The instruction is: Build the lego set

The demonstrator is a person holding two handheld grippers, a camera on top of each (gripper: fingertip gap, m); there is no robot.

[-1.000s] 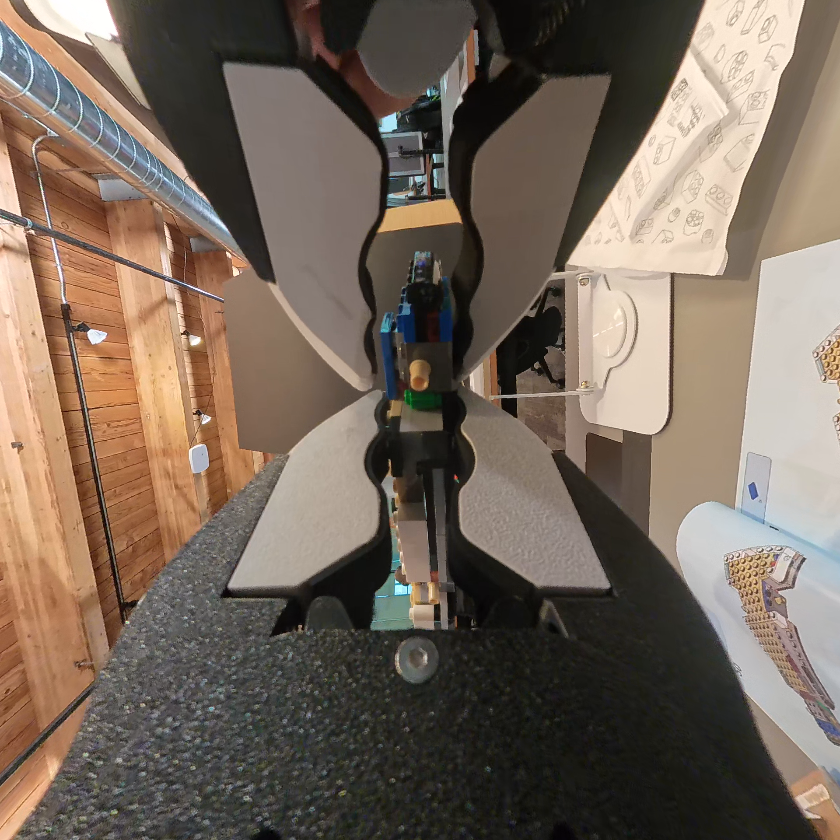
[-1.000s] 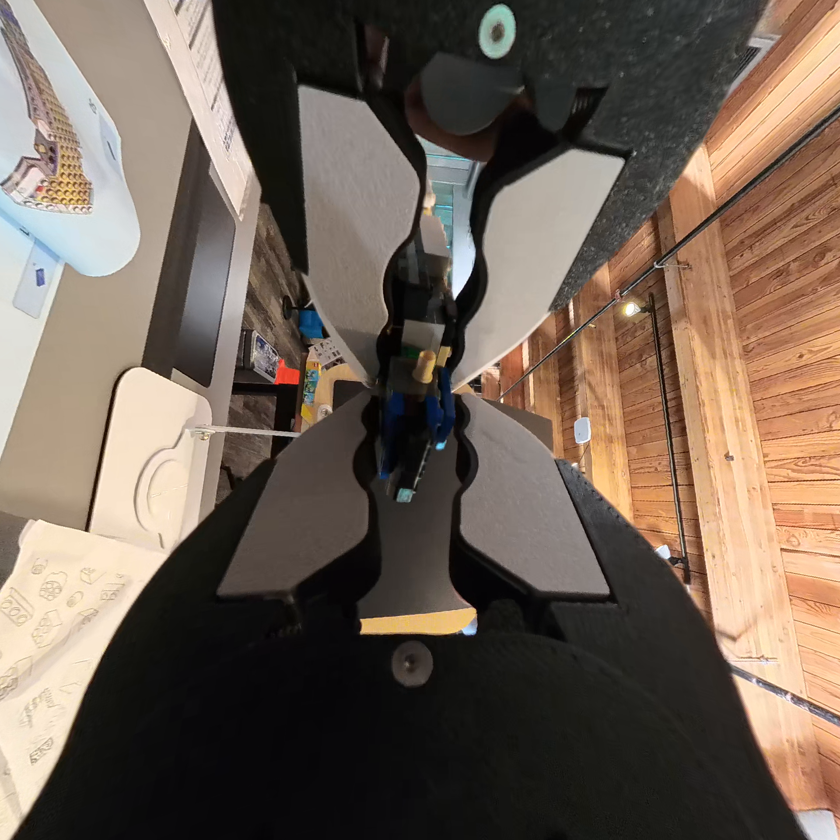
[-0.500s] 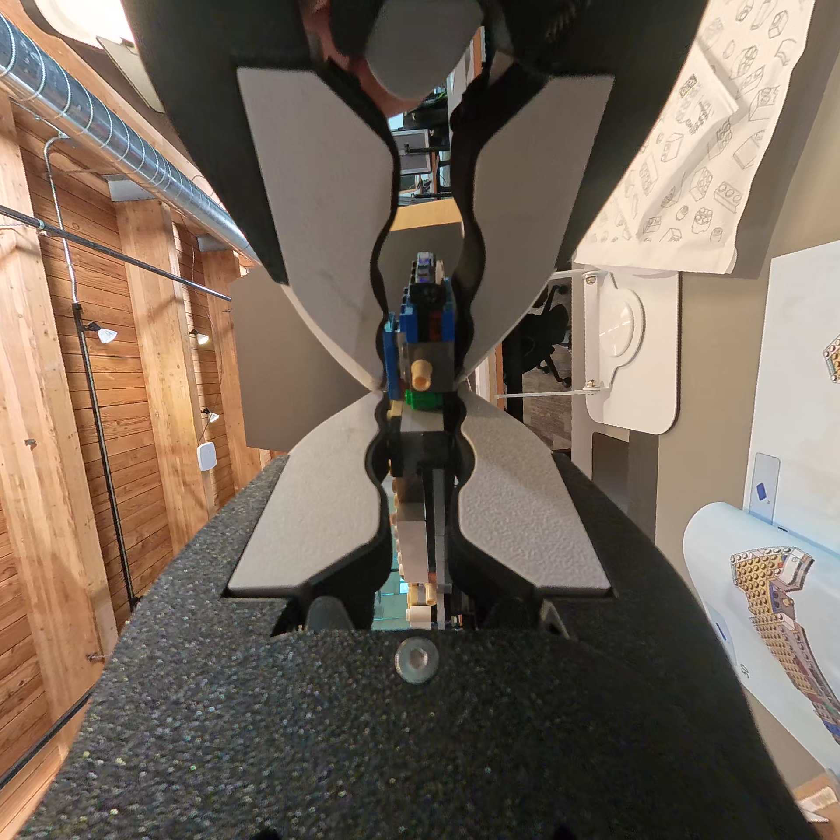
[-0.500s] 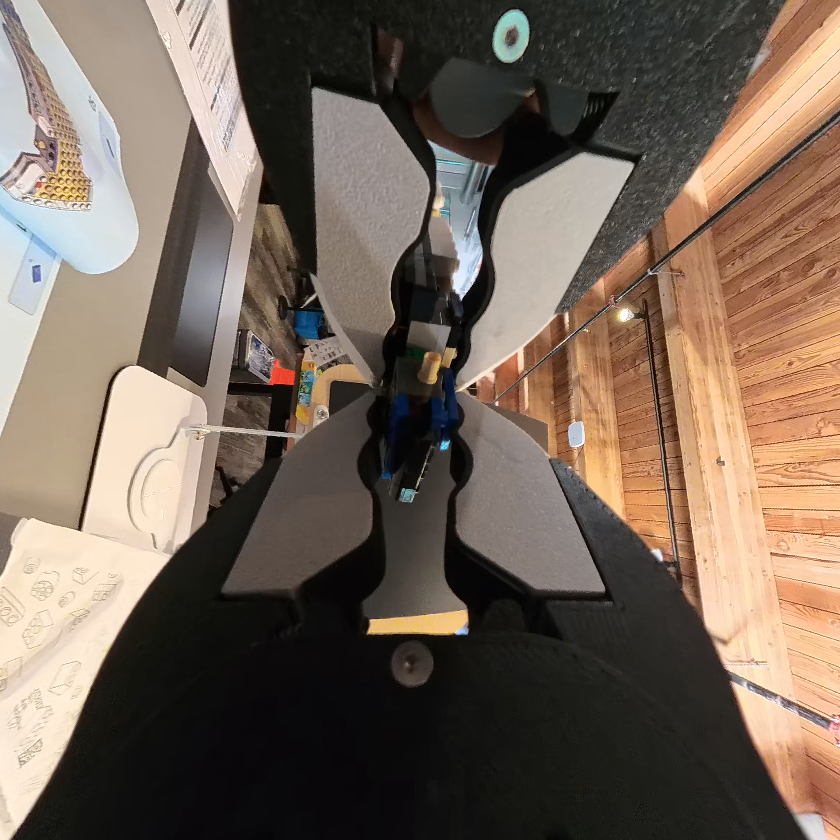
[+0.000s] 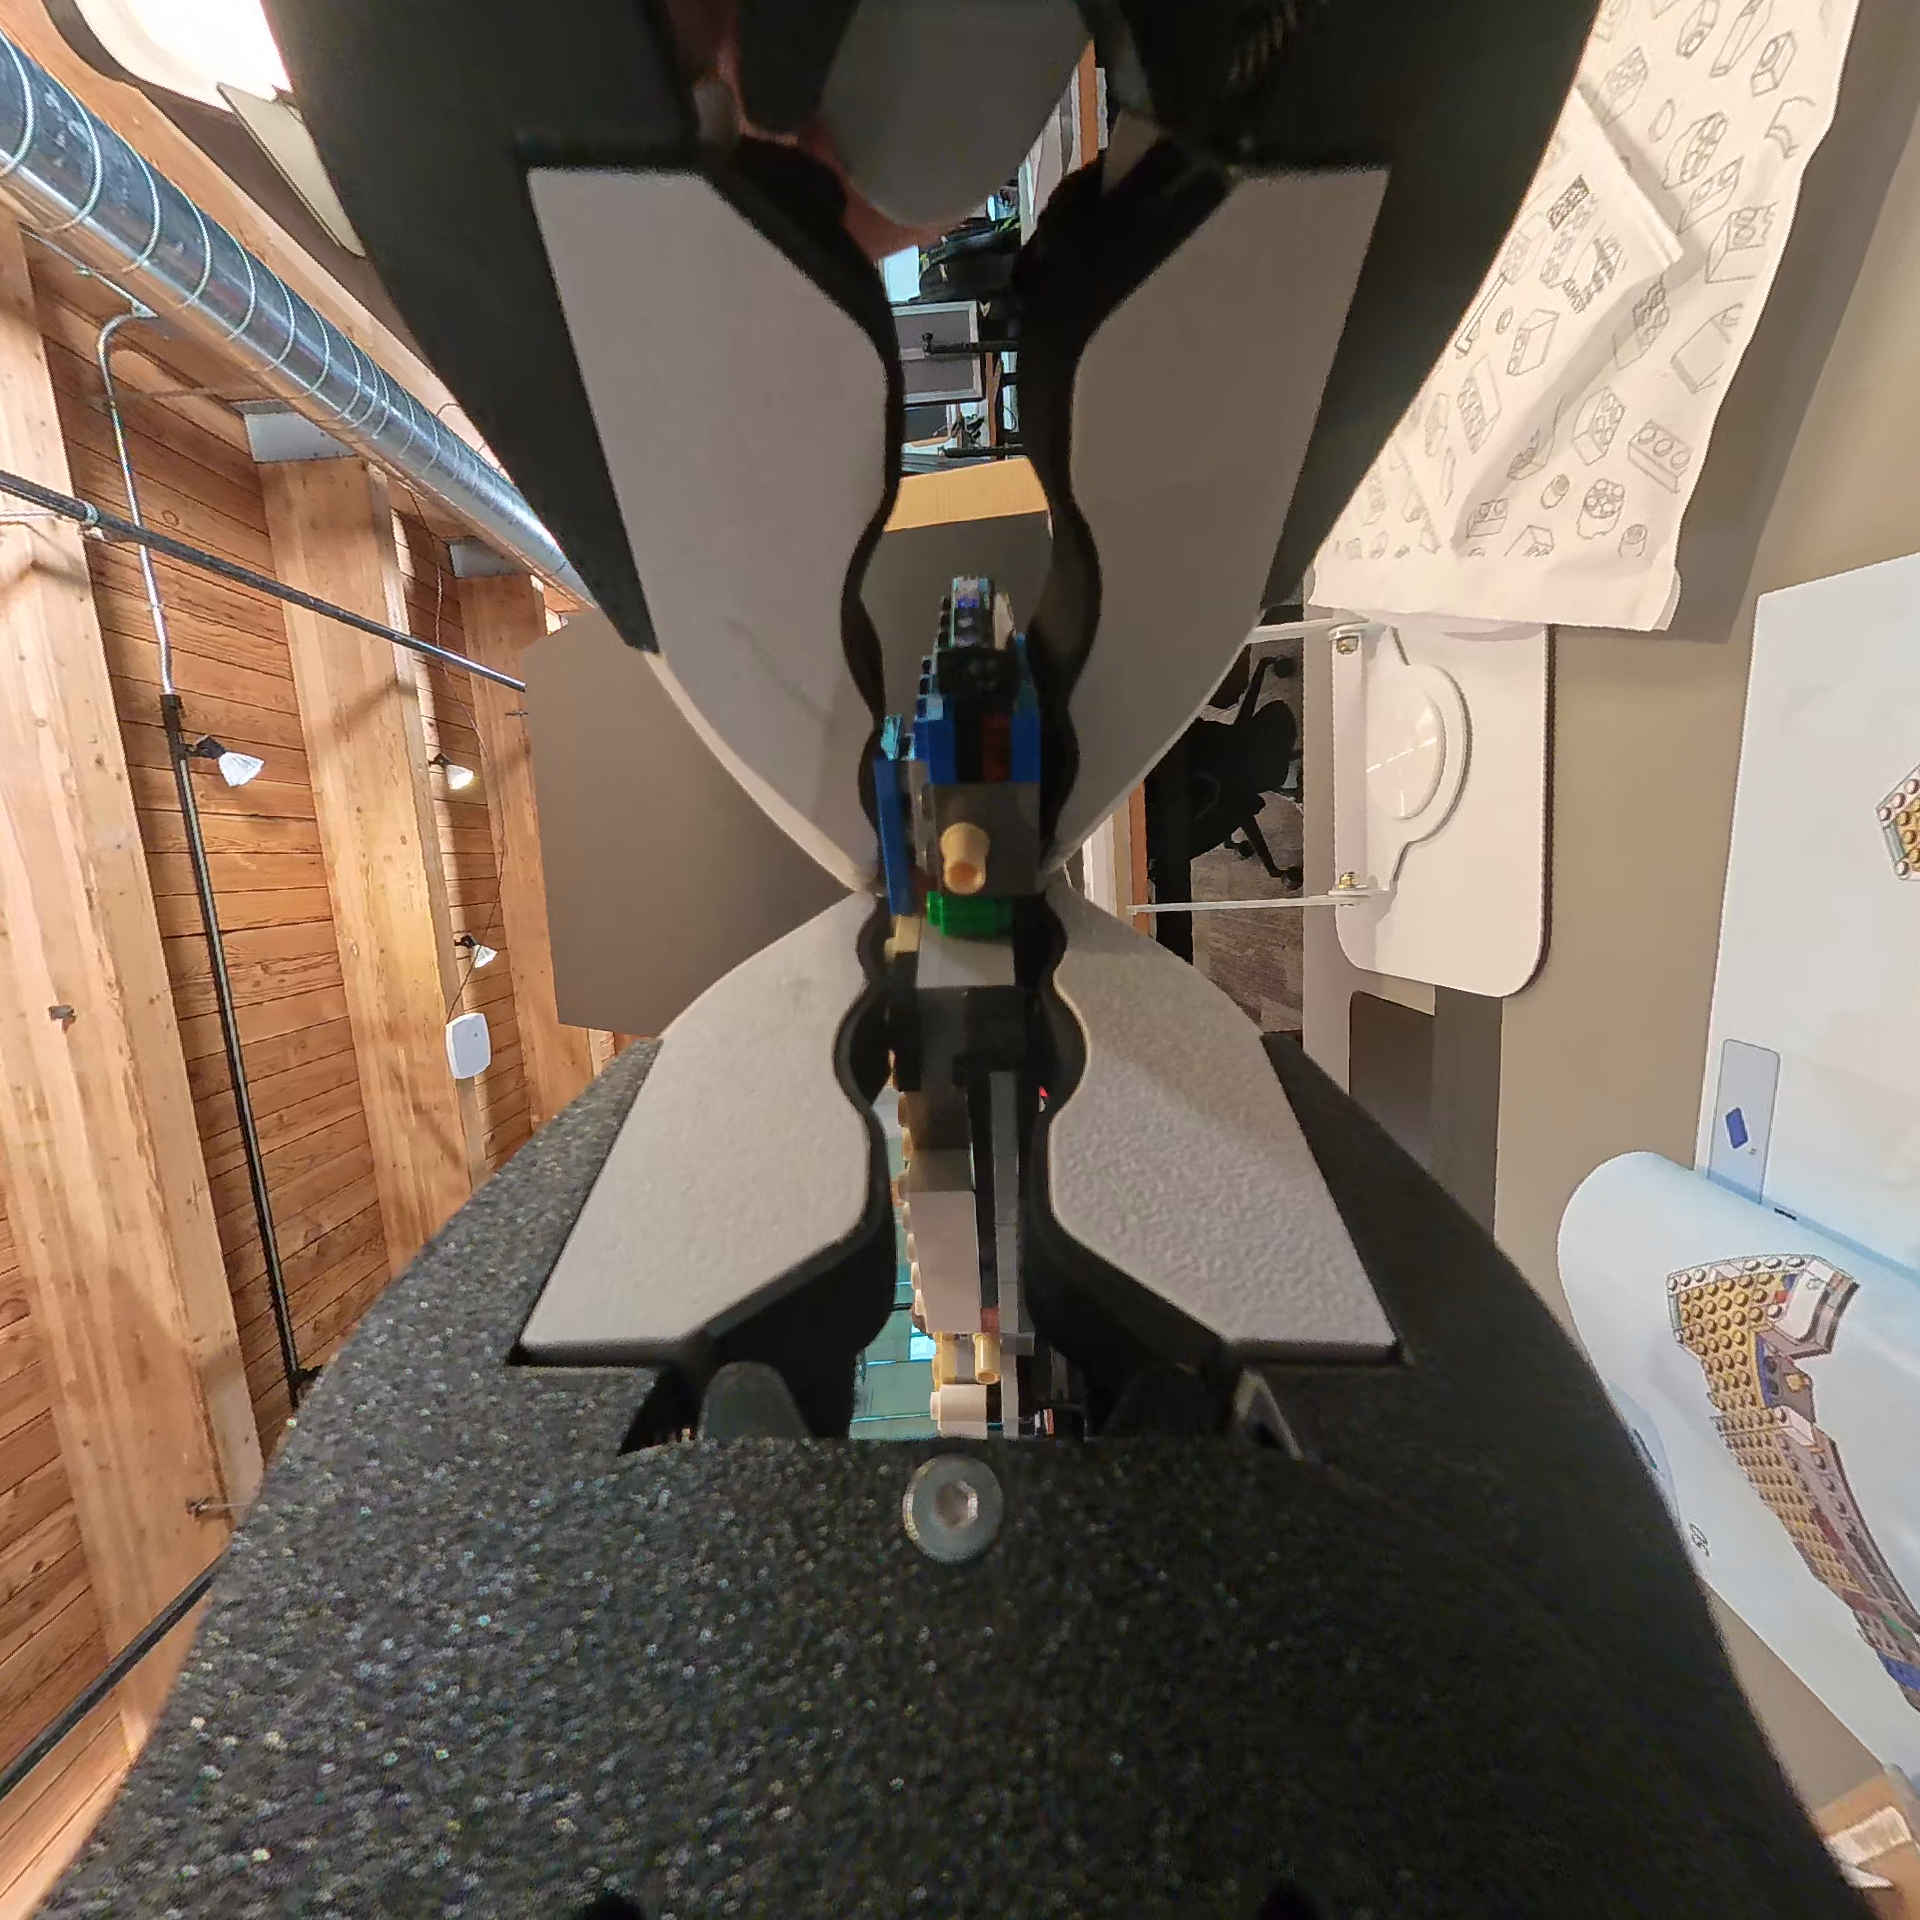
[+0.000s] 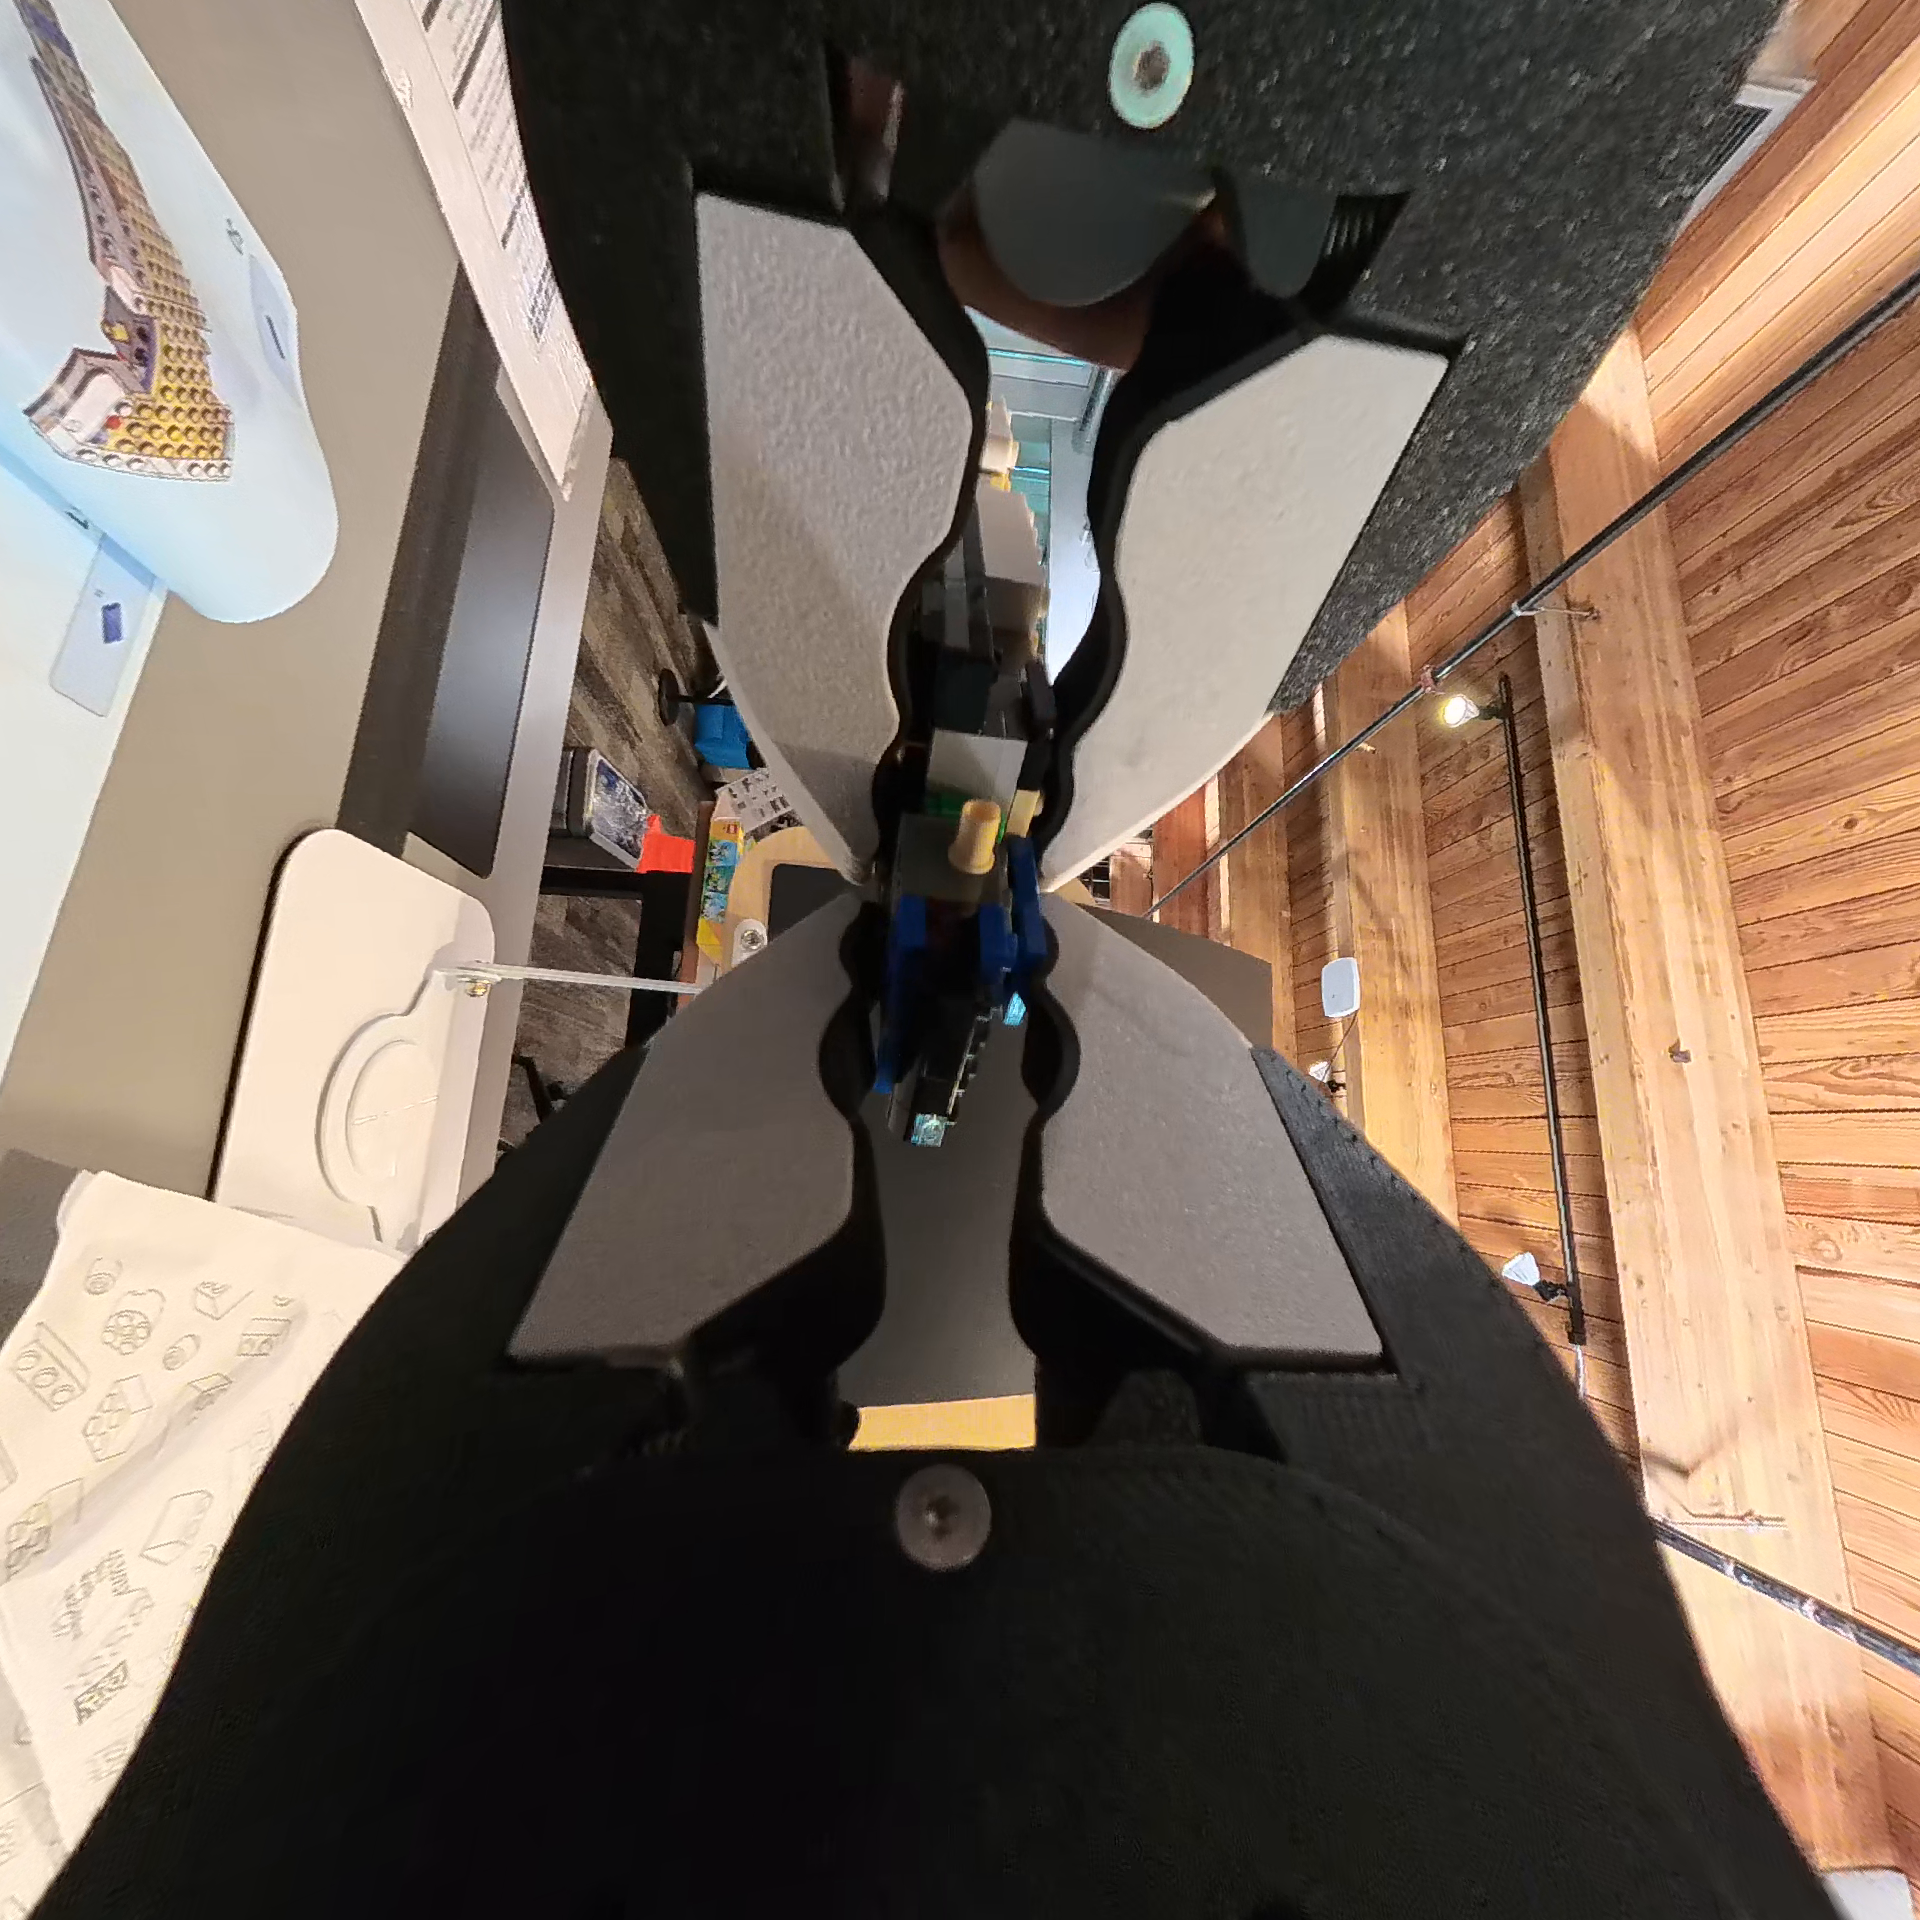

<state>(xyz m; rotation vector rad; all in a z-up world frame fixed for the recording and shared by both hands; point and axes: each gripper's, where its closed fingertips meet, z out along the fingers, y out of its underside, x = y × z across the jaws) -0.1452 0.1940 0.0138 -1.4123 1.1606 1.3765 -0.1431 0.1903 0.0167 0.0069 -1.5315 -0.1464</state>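
Observation:
A long toy-brick model hangs in the air between my two grippers, which face each other tip to tip. My left gripper is shut on its grey, black and tan end. My right gripper is shut on its blue and black end. A tan peg and a green piece sit at the middle, where the fingertips meet. The right gripper shows at the top of the left wrist view, and the left gripper shows at the top of the right wrist view.
A wooden plank wall and a metal duct are to one side. A printed paper sheet with brick drawings, a white board and a rolled building booklet are to the other. An office chair stands beyond. My two grippers' fingertips are within a few centimetres of each other.
My right gripper's fingers have closed in a little on the blue end of the model. The left gripper's hold is unchanged. Both views have shifted slightly.

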